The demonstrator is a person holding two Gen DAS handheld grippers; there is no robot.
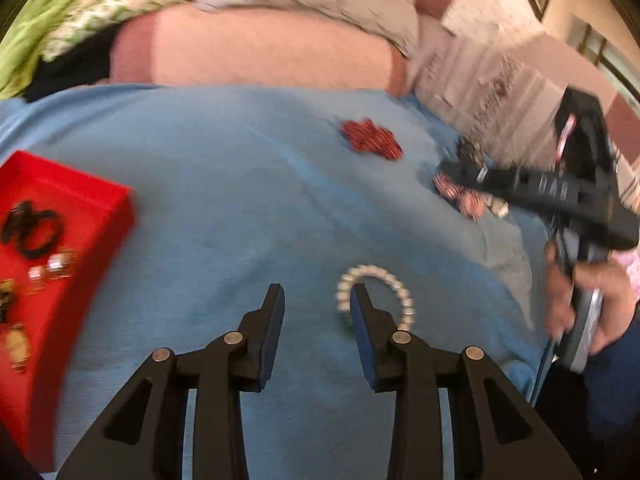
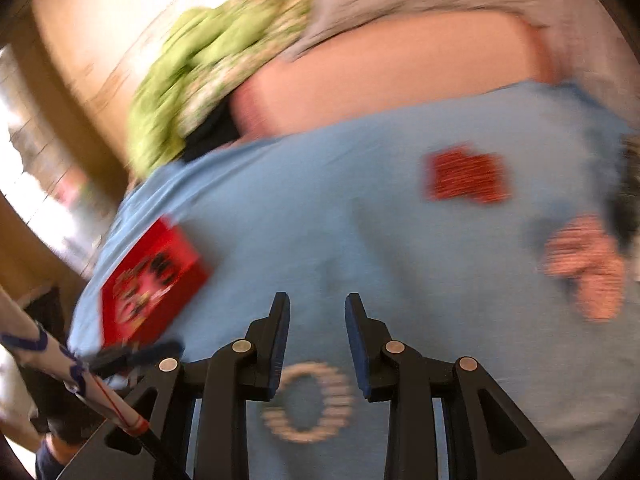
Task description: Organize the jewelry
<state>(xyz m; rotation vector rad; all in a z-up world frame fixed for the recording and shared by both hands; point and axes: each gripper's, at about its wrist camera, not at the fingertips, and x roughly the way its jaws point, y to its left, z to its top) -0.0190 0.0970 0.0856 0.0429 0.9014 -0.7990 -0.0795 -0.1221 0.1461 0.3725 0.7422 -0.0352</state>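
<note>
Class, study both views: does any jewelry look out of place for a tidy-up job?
Yes. The pearl bracelet, red beaded piece and pink beaded pieces lie loose on the blue cloth, outside the red tray where other jewelry sits. Blur hides finer detail.

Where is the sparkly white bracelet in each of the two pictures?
Left wrist view: the bracelet lies low and right of centre on the blue sheet, partly behind one finger of the open left gripper.
Right wrist view: the bracelet sits near the bottom, below the open right gripper.
Shared landmark: the red box, left in both.
</note>
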